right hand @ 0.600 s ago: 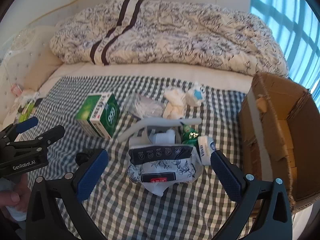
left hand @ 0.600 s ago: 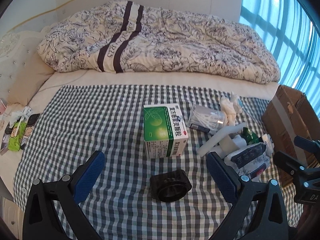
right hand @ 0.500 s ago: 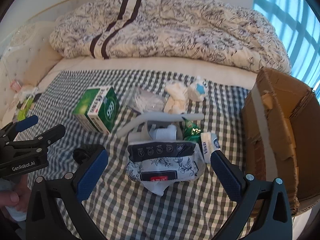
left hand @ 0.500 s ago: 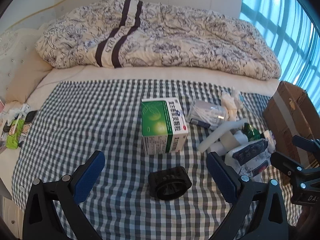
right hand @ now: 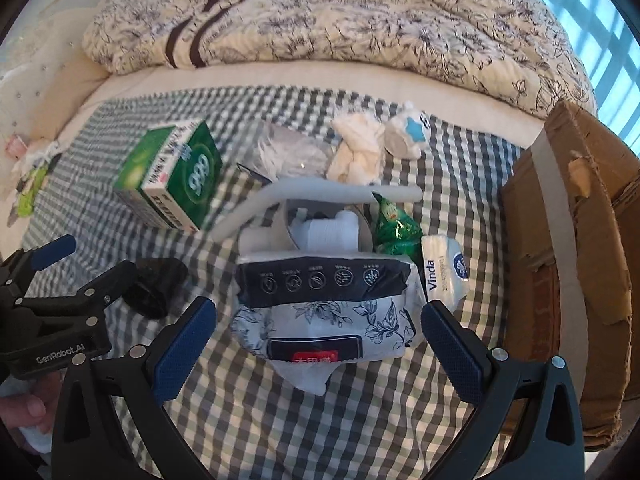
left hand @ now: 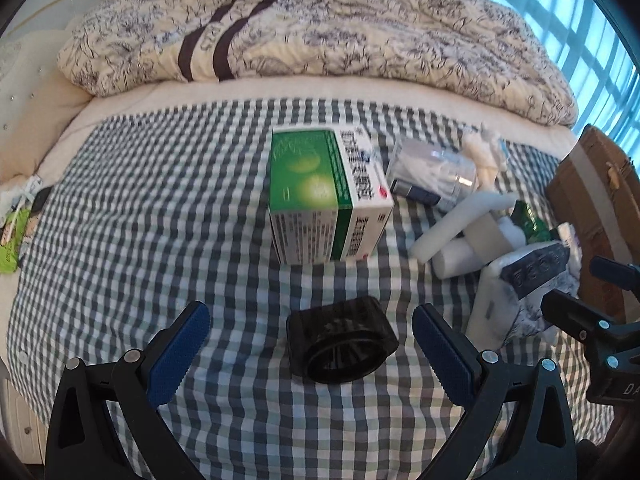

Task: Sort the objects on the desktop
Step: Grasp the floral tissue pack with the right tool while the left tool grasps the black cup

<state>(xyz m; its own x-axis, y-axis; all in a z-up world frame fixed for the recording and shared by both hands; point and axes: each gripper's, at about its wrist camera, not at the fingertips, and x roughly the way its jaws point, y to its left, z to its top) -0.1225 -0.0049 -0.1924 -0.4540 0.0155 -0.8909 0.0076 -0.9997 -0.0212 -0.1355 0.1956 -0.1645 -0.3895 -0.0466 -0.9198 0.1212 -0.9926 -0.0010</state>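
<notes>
Star-marked toy (right hand: 407,135) shows clearly only past the right tool (right hand: 319,340)

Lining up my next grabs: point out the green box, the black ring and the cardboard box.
green box (left hand: 310,176), left wrist view, green top face.
black ring (left hand: 340,346), left wrist view, front rim.
cardboard box (right hand: 568,248), right wrist view, near wall.

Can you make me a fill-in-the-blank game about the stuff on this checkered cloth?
1. The medicine box is white and ____.
2. The round holder in front of the left gripper is coloured ____.
3. The big box at the right is made of ____.
4. The tissue pack lies before the open ____ gripper.

Answers: green; black; cardboard; right
</notes>
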